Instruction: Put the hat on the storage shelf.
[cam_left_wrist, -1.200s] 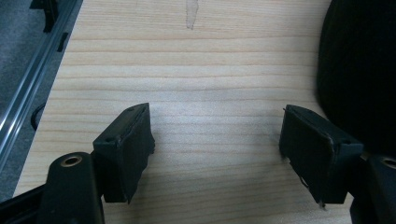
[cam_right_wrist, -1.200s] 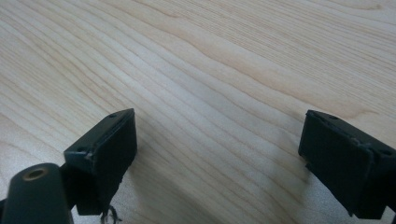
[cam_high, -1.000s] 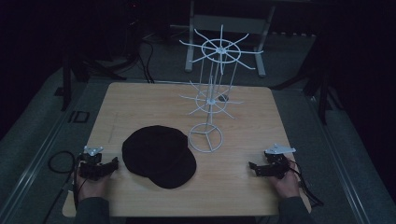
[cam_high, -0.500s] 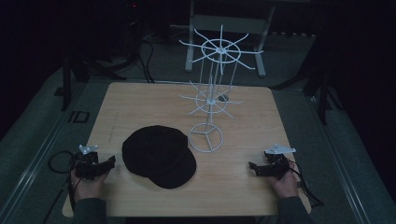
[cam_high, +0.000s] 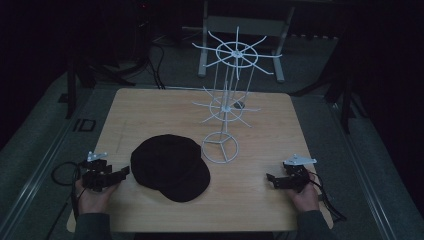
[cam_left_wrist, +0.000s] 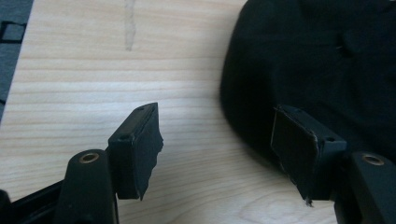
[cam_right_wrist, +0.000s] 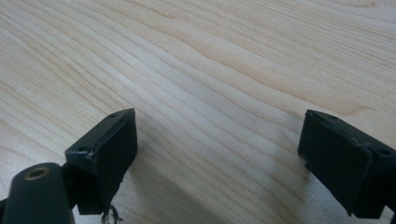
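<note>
A black cap (cam_high: 170, 166) lies flat on the wooden table (cam_high: 150, 110), left of centre. Behind it stands a white wire rack (cam_high: 227, 100) with two tiers of spokes and a round base. My left gripper (cam_high: 122, 171) rests at the table's left front, open, its jaws pointing at the cap's edge. In the left gripper view the cap (cam_left_wrist: 327, 65) lies just past the right jaw, and nothing is between the jaws of the left gripper (cam_left_wrist: 217, 140). At the right front my right gripper (cam_high: 270, 178) stands open; the right gripper (cam_right_wrist: 219, 144) hangs over bare wood.
Cables trail from both grippers off the table's front corners. Dark floor, stands and a white frame (cam_high: 245, 25) surround the table behind. Bare wood (cam_high: 250, 195) lies between the cap and the right gripper.
The left hand has shifted slightly, with the gripper's jaws now pointing closer to the cap's edge. The right gripper, cap and rack have not moved.
</note>
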